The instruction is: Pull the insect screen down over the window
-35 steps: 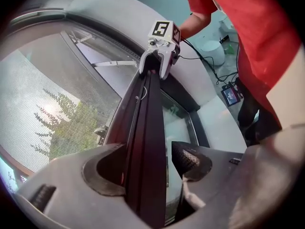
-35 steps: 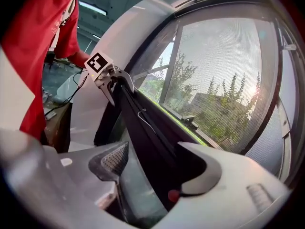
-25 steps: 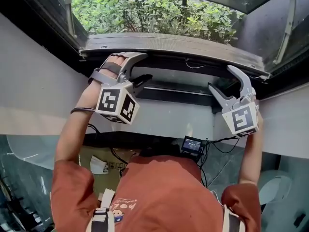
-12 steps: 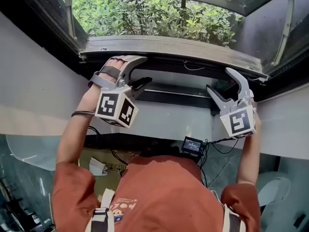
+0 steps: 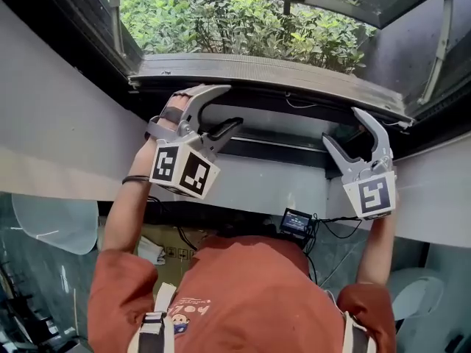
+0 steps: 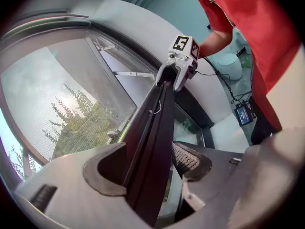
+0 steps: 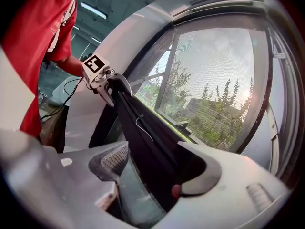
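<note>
The insect screen's grey pull bar (image 5: 272, 68) runs across the window, with the mesh (image 5: 243, 20) and green bushes beyond it. My left gripper (image 5: 227, 106) is open, one finger over the bar's left end and the other below it. My right gripper (image 5: 344, 126) is also open and straddles the bar's right end. In the left gripper view the dark bar (image 6: 152, 142) passes between my left gripper's (image 6: 148, 151) jaws and runs to the right gripper (image 6: 180, 61). The right gripper view shows the bar (image 7: 143, 132) inside my right gripper's (image 7: 155, 156) jaws, the left gripper (image 7: 102, 78) at its far end.
White wall (image 5: 66, 138) flanks the dark window frame (image 5: 88, 28). Below the sill sit a small screen device (image 5: 296, 220) with cables and a cardboard box (image 5: 154, 248). A metal window stay (image 5: 440, 35) slants at the upper right. The person's red shirt (image 5: 250, 300) fills the foreground.
Both grippers and the bar between their jaws have come a little lower, toward the person. The jaws stay spread as before.
</note>
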The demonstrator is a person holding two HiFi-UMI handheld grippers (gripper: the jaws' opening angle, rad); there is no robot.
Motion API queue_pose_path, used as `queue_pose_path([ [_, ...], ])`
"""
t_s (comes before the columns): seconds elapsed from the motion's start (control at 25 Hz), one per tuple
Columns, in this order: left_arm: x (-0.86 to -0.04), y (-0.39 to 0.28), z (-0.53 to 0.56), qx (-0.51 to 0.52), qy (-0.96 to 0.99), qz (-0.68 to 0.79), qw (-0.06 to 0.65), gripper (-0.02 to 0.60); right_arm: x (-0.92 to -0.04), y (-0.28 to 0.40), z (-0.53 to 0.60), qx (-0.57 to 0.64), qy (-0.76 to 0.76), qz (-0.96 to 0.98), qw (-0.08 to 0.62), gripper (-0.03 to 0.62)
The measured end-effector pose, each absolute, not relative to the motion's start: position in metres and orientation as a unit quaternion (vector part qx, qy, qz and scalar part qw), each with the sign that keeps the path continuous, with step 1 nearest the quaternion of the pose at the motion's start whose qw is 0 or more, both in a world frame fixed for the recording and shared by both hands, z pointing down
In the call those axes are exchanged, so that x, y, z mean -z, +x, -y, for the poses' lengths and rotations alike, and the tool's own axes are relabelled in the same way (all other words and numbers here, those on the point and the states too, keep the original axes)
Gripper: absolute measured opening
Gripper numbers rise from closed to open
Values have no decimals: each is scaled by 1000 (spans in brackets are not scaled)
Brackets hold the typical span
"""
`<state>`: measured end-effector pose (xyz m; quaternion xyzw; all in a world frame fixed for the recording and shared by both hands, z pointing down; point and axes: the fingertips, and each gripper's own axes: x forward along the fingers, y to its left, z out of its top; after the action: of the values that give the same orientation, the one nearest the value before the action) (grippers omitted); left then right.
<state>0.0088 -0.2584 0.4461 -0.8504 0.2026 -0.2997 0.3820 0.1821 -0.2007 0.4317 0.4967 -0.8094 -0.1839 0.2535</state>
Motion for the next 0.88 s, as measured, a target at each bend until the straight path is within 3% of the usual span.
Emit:
queue_pose_path([
  [0.88, -428, -34, 226, 71, -908, -388, 140, 295, -414, 182, 153, 149, 576, 799, 92, 331],
])
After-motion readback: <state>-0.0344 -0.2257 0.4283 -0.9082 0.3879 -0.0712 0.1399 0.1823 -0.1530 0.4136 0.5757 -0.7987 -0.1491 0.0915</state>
